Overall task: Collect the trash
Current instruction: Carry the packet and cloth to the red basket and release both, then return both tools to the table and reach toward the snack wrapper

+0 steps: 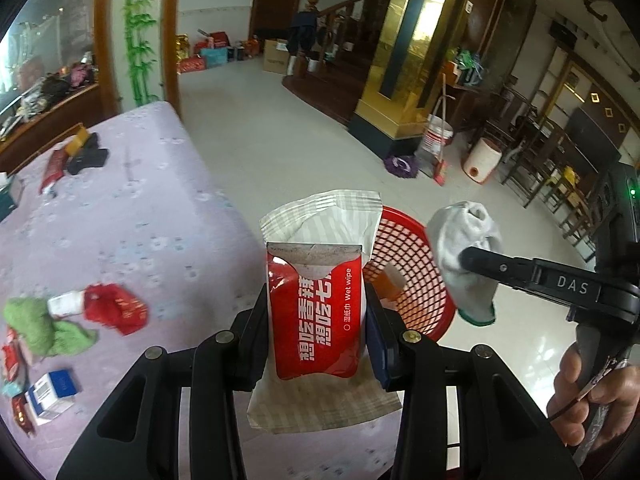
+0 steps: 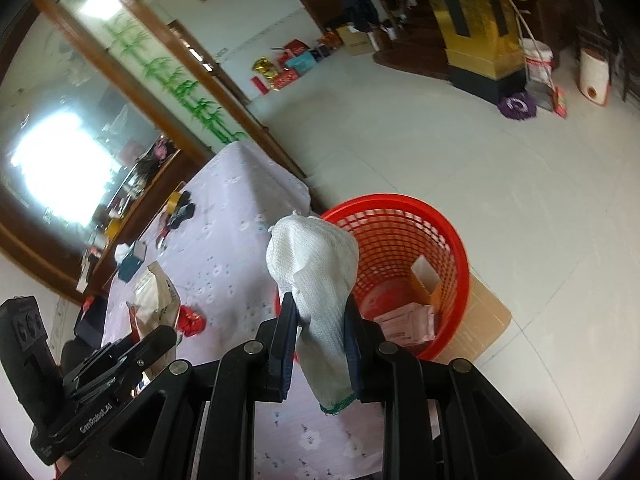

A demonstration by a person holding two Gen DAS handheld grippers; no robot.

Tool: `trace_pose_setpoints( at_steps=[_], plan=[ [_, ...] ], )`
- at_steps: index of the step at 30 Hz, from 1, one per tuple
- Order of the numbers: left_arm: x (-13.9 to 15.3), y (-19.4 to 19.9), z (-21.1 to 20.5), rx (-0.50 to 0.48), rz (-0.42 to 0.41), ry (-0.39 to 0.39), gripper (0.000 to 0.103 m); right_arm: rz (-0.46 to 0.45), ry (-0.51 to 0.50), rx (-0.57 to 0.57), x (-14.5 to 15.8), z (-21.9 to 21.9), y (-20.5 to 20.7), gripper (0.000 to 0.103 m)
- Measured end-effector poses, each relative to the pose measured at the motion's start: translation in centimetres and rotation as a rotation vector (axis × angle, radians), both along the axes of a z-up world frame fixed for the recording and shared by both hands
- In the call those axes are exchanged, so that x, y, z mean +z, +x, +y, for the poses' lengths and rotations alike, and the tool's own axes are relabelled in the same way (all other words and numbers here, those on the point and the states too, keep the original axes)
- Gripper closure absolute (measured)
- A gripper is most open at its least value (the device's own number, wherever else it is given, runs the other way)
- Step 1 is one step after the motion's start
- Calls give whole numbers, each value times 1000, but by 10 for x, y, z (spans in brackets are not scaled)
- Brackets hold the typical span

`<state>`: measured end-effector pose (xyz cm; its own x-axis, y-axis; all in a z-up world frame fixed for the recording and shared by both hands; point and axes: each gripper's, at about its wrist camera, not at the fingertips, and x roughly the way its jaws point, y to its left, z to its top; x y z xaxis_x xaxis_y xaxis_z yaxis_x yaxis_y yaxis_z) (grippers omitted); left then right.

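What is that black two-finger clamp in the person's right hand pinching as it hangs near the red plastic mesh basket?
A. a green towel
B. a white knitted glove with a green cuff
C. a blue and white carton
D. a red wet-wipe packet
B: the right gripper is shut on the white knitted glove with a green cuff, beside the red plastic mesh basket; the left gripper holds the red wet-wipe packet.

A white bucket (image 1: 437, 138) and purple mop head (image 1: 400, 165) stand on the tiled floor (image 1: 280, 128) beside a gold pillar (image 1: 412, 48).
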<state>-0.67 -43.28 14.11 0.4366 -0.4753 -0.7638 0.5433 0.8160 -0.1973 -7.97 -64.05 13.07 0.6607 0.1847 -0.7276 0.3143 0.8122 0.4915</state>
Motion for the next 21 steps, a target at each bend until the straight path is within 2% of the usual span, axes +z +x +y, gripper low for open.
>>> trace_pose_setpoints(
  at_steps=[6,7,8,9,10,12,13,21],
  plan=[
    [-5,13,-34,-32,28,-20,62,4,0,-25,0,-21,13,78],
    [-5,15,-39,-36,29,-21,60,3,1,-26,-1,-24,15,77],
    [-6,17,-44,-40,30,-22,53,6,-3,-28,-1,-26,18,76],
    [-6,20,-49,-39,28,-25,44,14,-19,-38,0,-30,22,70],
    [-6,22,-51,-37,24,-25,40,16,-27,-44,0,-33,24,60],
    [-5,23,-52,-32,24,-24,39,8,-32,-53,1,-37,25,46],
    [-5,23,-51,-32,31,-25,39,6,-41,-56,3,-39,25,43],
    [-4,15,-6,58,30,-23,39,1,-126,-9,14,-23,22,43]
  ],
)
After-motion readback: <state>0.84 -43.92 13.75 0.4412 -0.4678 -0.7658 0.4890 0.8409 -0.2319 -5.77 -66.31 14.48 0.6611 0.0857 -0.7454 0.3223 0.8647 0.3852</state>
